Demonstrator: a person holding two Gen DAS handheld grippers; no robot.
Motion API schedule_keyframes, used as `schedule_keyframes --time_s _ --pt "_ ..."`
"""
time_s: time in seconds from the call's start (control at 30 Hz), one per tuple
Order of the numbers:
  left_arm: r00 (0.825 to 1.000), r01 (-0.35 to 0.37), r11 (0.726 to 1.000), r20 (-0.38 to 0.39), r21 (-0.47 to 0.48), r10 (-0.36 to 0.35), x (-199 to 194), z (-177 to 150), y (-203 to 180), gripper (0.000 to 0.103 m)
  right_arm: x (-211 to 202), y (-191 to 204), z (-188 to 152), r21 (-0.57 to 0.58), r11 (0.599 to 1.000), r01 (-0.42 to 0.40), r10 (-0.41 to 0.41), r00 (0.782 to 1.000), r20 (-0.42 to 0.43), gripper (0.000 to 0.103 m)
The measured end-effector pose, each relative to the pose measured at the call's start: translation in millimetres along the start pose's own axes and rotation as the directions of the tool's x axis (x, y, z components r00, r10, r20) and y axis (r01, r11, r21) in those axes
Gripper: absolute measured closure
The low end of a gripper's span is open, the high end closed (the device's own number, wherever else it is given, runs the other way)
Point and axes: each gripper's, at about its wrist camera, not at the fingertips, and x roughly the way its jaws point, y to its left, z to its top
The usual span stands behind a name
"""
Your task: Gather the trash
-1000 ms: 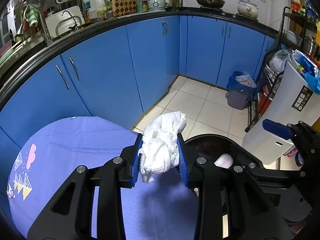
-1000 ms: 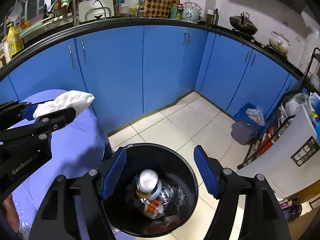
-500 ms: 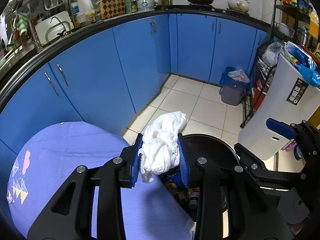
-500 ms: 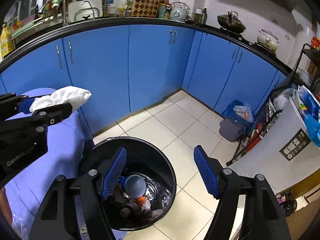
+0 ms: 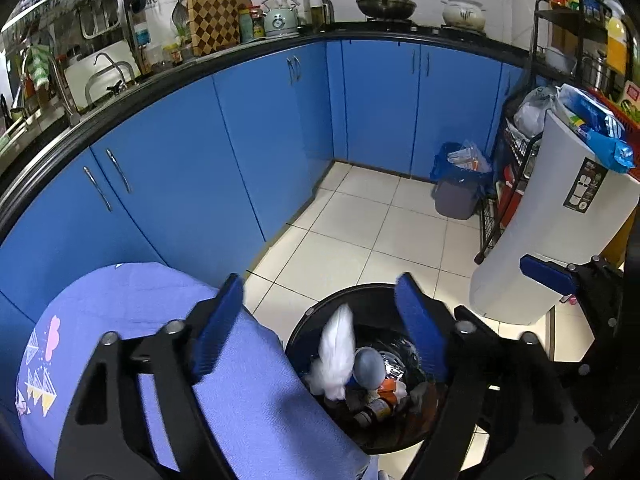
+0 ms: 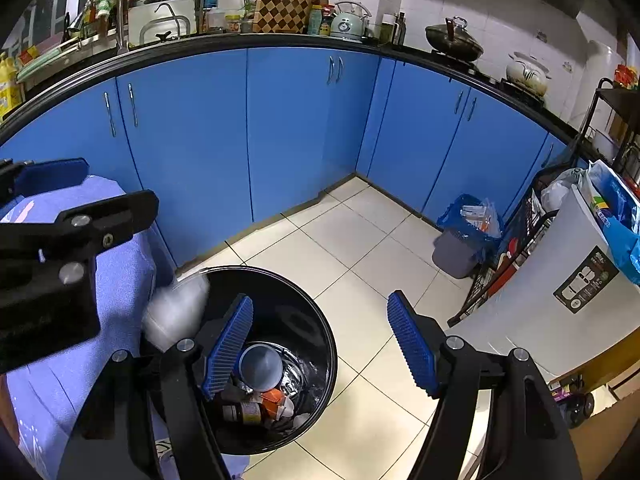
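A crumpled white tissue (image 5: pixel 334 352) is falling, blurred, into the black round trash bin (image 5: pixel 304 320); it also shows as a white blur at the bin's left rim in the right wrist view (image 6: pixel 176 312). My left gripper (image 5: pixel 320 328) is open and empty, right above the bin. My right gripper (image 6: pixel 320 344) is open and empty over the bin (image 6: pixel 320 332). The bin holds a grey cup (image 6: pixel 260 366), a bottle (image 6: pixel 244 412) and other trash.
A table with a purple cloth (image 5: pixel 140 320) stands against the bin's left side. Blue cabinets (image 5: pixel 260 128) run along the back. A small grey bin with a blue bag (image 5: pixel 458 188) and a white appliance (image 5: pixel 560 220) stand on the right, on the tiled floor (image 5: pixel 360 232).
My left gripper has opened and let go of the white tissue, which drops into the bin. Both grippers have shifted a little over the bin.
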Motion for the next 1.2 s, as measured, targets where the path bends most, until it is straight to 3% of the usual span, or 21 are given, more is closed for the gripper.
schedule_keyframes --time_s 0.13,0.33,0.6,0.83,1.2 --pt "1.000 -0.009 1.000 0.013 -0.013 0.009 -2.4 1.1 1.4 0.009 -0.3 0.5 -0.2 0.000 1.000 -0.001 0.001 1.000 0.002 0.035" --pt "1.000 -0.005 1.000 0.002 -0.025 0.005 -0.9 -0.8 7.2 0.003 -1.8 2.9 -0.4 -0.004 1.000 -0.004 0.004 1.000 0.004 0.035" --pt "0.998 0.015 0.999 -0.053 -0.045 -0.018 5.4 -5.4 15.3 0.003 -2.8 3.3 -0.2 -0.005 1.000 0.000 0.000 1.000 0.005 0.035" --pt "0.999 -0.012 1.000 -0.038 -0.019 0.012 1.6 -8.6 15.6 0.003 -2.8 2.1 -0.6 -0.002 1.000 0.001 -0.001 1.000 0.002 0.035" --pt "0.999 0.007 1.000 -0.031 -0.029 -0.008 -2.8 -10.0 18.8 0.003 -2.9 1.1 -2.8 -0.006 1.000 0.000 0.000 1.000 0.003 0.035"
